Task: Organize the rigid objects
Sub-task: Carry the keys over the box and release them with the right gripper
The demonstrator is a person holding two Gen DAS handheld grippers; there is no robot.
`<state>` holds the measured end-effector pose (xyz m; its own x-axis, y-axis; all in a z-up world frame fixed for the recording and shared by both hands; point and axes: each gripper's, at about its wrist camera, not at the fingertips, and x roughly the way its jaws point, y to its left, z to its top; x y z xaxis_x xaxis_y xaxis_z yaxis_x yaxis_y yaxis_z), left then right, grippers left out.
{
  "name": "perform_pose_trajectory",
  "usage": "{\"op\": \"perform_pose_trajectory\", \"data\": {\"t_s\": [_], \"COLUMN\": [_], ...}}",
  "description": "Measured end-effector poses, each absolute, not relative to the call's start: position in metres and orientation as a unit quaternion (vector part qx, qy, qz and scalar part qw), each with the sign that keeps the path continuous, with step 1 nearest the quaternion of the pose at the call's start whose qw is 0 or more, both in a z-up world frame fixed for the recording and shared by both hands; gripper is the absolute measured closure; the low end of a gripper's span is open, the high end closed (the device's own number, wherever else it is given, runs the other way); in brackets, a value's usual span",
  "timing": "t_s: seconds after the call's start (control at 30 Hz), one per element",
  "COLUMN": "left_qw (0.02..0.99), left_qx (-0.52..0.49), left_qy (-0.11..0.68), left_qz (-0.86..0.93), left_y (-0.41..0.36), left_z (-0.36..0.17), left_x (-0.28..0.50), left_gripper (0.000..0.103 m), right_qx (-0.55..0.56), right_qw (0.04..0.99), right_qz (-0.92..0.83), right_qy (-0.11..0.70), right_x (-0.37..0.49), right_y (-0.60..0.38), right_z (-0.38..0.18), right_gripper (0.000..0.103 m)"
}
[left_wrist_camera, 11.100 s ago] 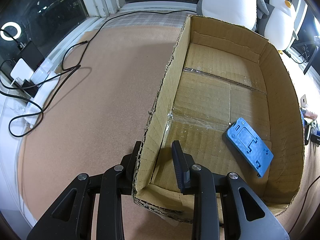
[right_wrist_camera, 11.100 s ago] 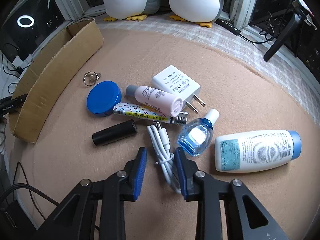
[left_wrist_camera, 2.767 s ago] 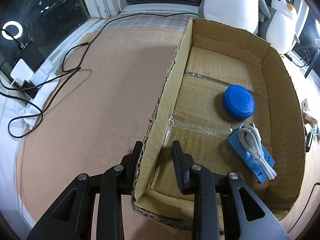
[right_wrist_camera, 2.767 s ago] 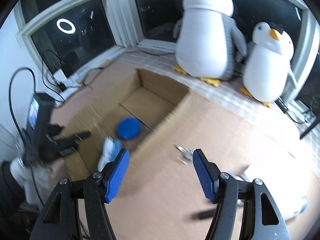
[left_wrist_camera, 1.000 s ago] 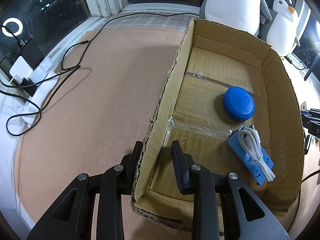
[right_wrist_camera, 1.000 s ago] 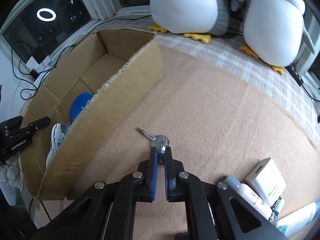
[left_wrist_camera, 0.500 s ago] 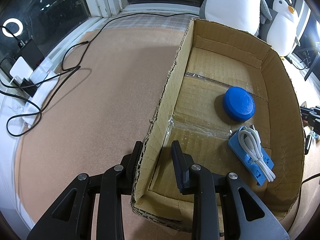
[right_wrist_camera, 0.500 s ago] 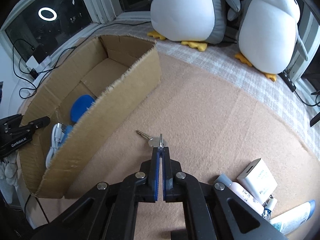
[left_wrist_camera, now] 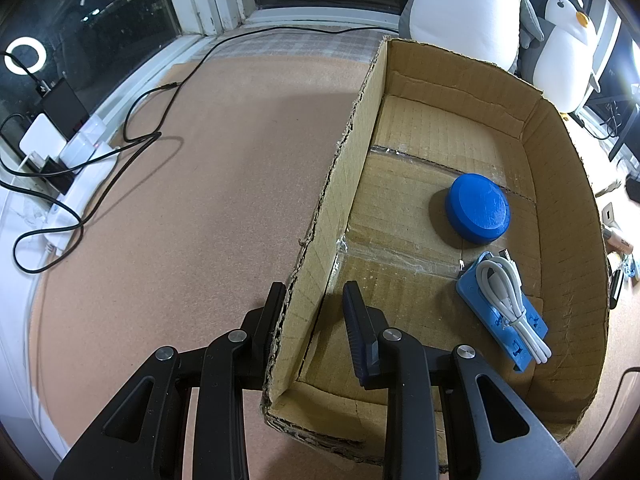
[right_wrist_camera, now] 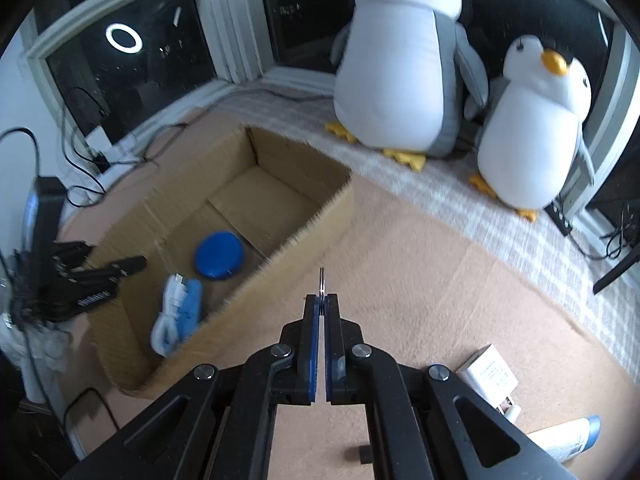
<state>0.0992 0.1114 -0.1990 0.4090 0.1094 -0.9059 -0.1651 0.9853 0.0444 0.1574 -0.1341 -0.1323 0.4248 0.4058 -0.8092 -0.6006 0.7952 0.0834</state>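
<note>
Right gripper (right_wrist_camera: 322, 300) clamped on key ring (right_wrist_camera: 322, 280), mid-carry; next: over cardboard box (right_wrist_camera: 304, 236), release. Left gripper (left_wrist_camera: 312, 300) pinches box wall.

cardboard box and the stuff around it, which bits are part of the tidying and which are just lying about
Part of the job:
- cardboard box, its wall clamped by the left gripper
- blue round lid, white cable and blue flat holder inside it
- key ring in the right gripper
- white charger, lotion bottle

Lying about:
- two plush penguins
- black cords

Home window nook: plush penguins (right_wrist_camera: 396, 60), carpet (left_wrist_camera: 192, 200)
</note>
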Motion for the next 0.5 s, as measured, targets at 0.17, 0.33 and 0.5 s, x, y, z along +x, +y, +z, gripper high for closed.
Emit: {"op": "perform_pose_trajectory", "data": {"t_s": [0.17,0.33,0.5], "left_qw": [0.839,0.839,0.839], "left_qx": [-0.026,-0.025,-0.025], "left_qy": [0.537,0.537,0.537], "left_qz": [0.082,0.082,0.082], "left_y": [0.111,0.112,0.111], "left_z": [-0.199,-0.198,-0.199], "left_x": [0.099,0.099,0.099], "left_gripper": [0.076,0.076,0.076], "right_qx": [-0.104,-0.105,-0.1], "right_qw": [0.841,0.838,0.831], "right_qz": [0.323,0.339,0.351], "right_qy": [0.42,0.414,0.419], "right_x": [0.152,0.153,0.154], "right_y": [-0.118,-0.094,-0.074], "right_z": [-0.106,-0.102,-0.109], "right_gripper": [0.101,0.101,0.101]}}
